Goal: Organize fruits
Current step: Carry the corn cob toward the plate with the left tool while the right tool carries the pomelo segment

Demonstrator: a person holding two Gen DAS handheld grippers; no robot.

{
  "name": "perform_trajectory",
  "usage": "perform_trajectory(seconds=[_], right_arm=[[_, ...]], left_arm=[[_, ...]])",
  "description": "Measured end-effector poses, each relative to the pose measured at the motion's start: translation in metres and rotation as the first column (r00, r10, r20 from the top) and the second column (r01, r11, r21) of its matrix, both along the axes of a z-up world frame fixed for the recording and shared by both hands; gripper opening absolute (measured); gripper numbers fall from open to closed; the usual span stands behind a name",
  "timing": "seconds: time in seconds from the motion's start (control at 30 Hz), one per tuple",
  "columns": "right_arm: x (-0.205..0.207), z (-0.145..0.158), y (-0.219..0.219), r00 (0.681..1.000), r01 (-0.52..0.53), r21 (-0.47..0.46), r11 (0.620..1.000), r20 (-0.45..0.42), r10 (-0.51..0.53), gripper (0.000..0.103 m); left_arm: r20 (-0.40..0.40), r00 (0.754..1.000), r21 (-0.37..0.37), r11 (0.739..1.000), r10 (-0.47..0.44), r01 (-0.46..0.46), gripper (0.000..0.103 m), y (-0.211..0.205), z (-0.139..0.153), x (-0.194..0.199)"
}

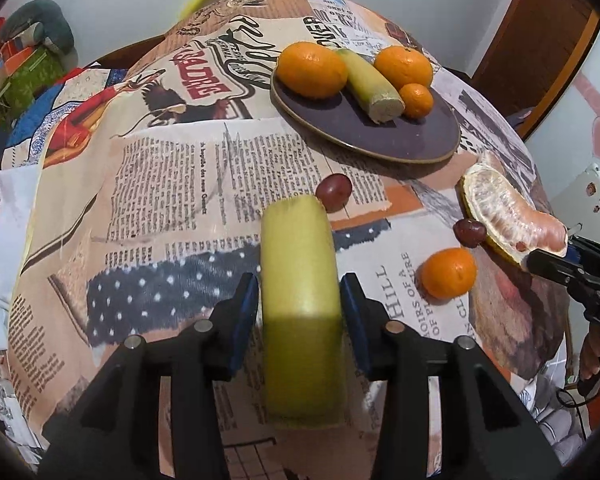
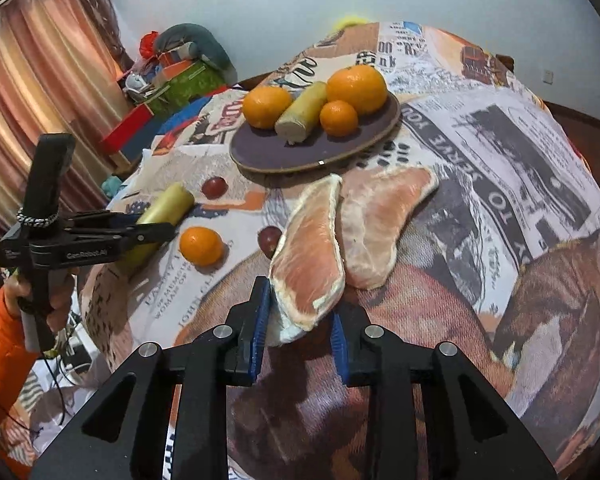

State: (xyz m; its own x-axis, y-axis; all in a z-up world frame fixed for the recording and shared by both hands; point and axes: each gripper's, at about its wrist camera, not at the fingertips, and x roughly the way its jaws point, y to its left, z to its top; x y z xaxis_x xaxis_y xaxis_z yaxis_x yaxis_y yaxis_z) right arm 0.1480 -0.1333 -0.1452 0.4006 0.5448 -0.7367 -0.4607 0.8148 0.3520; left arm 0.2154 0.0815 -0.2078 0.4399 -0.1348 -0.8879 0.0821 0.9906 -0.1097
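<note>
Left wrist view: left tool [image 1: 300, 300] pinching a yellow-green cane piece [image 1: 298, 280] between blue pads, held above the newsprint-covered desk [image 1: 160, 200]. Dark plate [image 1: 380, 132] ahead carries two big oranges, a small one and another cane piece. A grape [image 1: 333, 191] and a loose mandarin [image 1: 449, 273] lie on the desk between. Right wrist view: right tool [image 2: 298, 330] clamped on a pomelo segment [image 2: 312, 264], its tip toward the plate [image 2: 276, 156]; second segment [image 2: 380, 232] touching it on the right, resting on the cloth.
</note>
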Motion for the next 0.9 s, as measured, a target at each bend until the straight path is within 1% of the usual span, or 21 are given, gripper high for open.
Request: perform_trajectory(seconds=[0.17, 0.23, 0.33, 0.4, 0.5, 0.67, 0.8, 0.83, 0.9], right_arm=[[0.01, -0.003, 0.004, 1.0, 0.011, -0.006, 1.0, -0.008, -0.011, 0.027], [0.016, -0.005, 0.005, 1.0, 0.022, 0.007, 1.0, -0.022, -0.021, 0.027], [0.024, -0.007, 0.006, 0.999, 0.024, 0.05, 0.998, -0.047, -0.022, 0.027], [0.027, -0.008, 0.01, 0.999, 0.019, 0.054, 0.998, -0.049, -0.017, 0.029], [0.03, -0.011, 0.017, 0.999, 0.018, 0.052, 0.998, -0.052, -0.015, 0.034], [0.033, -0.012, 0.019, 0.998, 0.018, 0.064, 0.998, -0.055, -0.015, 0.034], [0.039, -0.011, 0.017, 0.997, 0.026, 0.095, 0.995, -0.081, -0.018, 0.034], [0.039, -0.011, 0.017, 0.996, 0.025, 0.097, 0.995, -0.084, -0.017, 0.033], [0.039, -0.011, 0.018, 0.996, 0.02, 0.085, 0.996, -0.083, -0.013, 0.031]], left_arm=[[0.009, 1.0, 0.012, 1.0, -0.002, 0.002, 0.043, -0.001, -0.001, 0.004], [0.013, 1.0, 0.008, 1.0, 0.0, 0.0, 0.043, 0.0, -0.002, 0.005], [0.015, 1.0, 0.004, 1.0, 0.003, -0.003, 0.044, 0.0, -0.003, 0.008], [0.017, 1.0, -0.003, 1.0, 0.007, -0.007, 0.047, 0.0, -0.002, 0.01], [0.024, 1.0, -0.001, 1.0, 0.01, -0.01, 0.048, -0.001, -0.003, 0.012], [0.04, 0.999, 0.007, 1.0, 0.022, -0.022, 0.048, -0.002, -0.004, 0.018], [0.051, 0.998, -0.004, 0.999, 0.039, -0.039, 0.048, -0.001, -0.004, 0.023], [0.053, 0.998, -0.005, 0.999, 0.041, -0.04, 0.048, -0.001, -0.004, 0.024], [0.058, 0.997, -0.01, 0.999, 0.044, -0.044, 0.037, 0.0, -0.003, 0.025]])
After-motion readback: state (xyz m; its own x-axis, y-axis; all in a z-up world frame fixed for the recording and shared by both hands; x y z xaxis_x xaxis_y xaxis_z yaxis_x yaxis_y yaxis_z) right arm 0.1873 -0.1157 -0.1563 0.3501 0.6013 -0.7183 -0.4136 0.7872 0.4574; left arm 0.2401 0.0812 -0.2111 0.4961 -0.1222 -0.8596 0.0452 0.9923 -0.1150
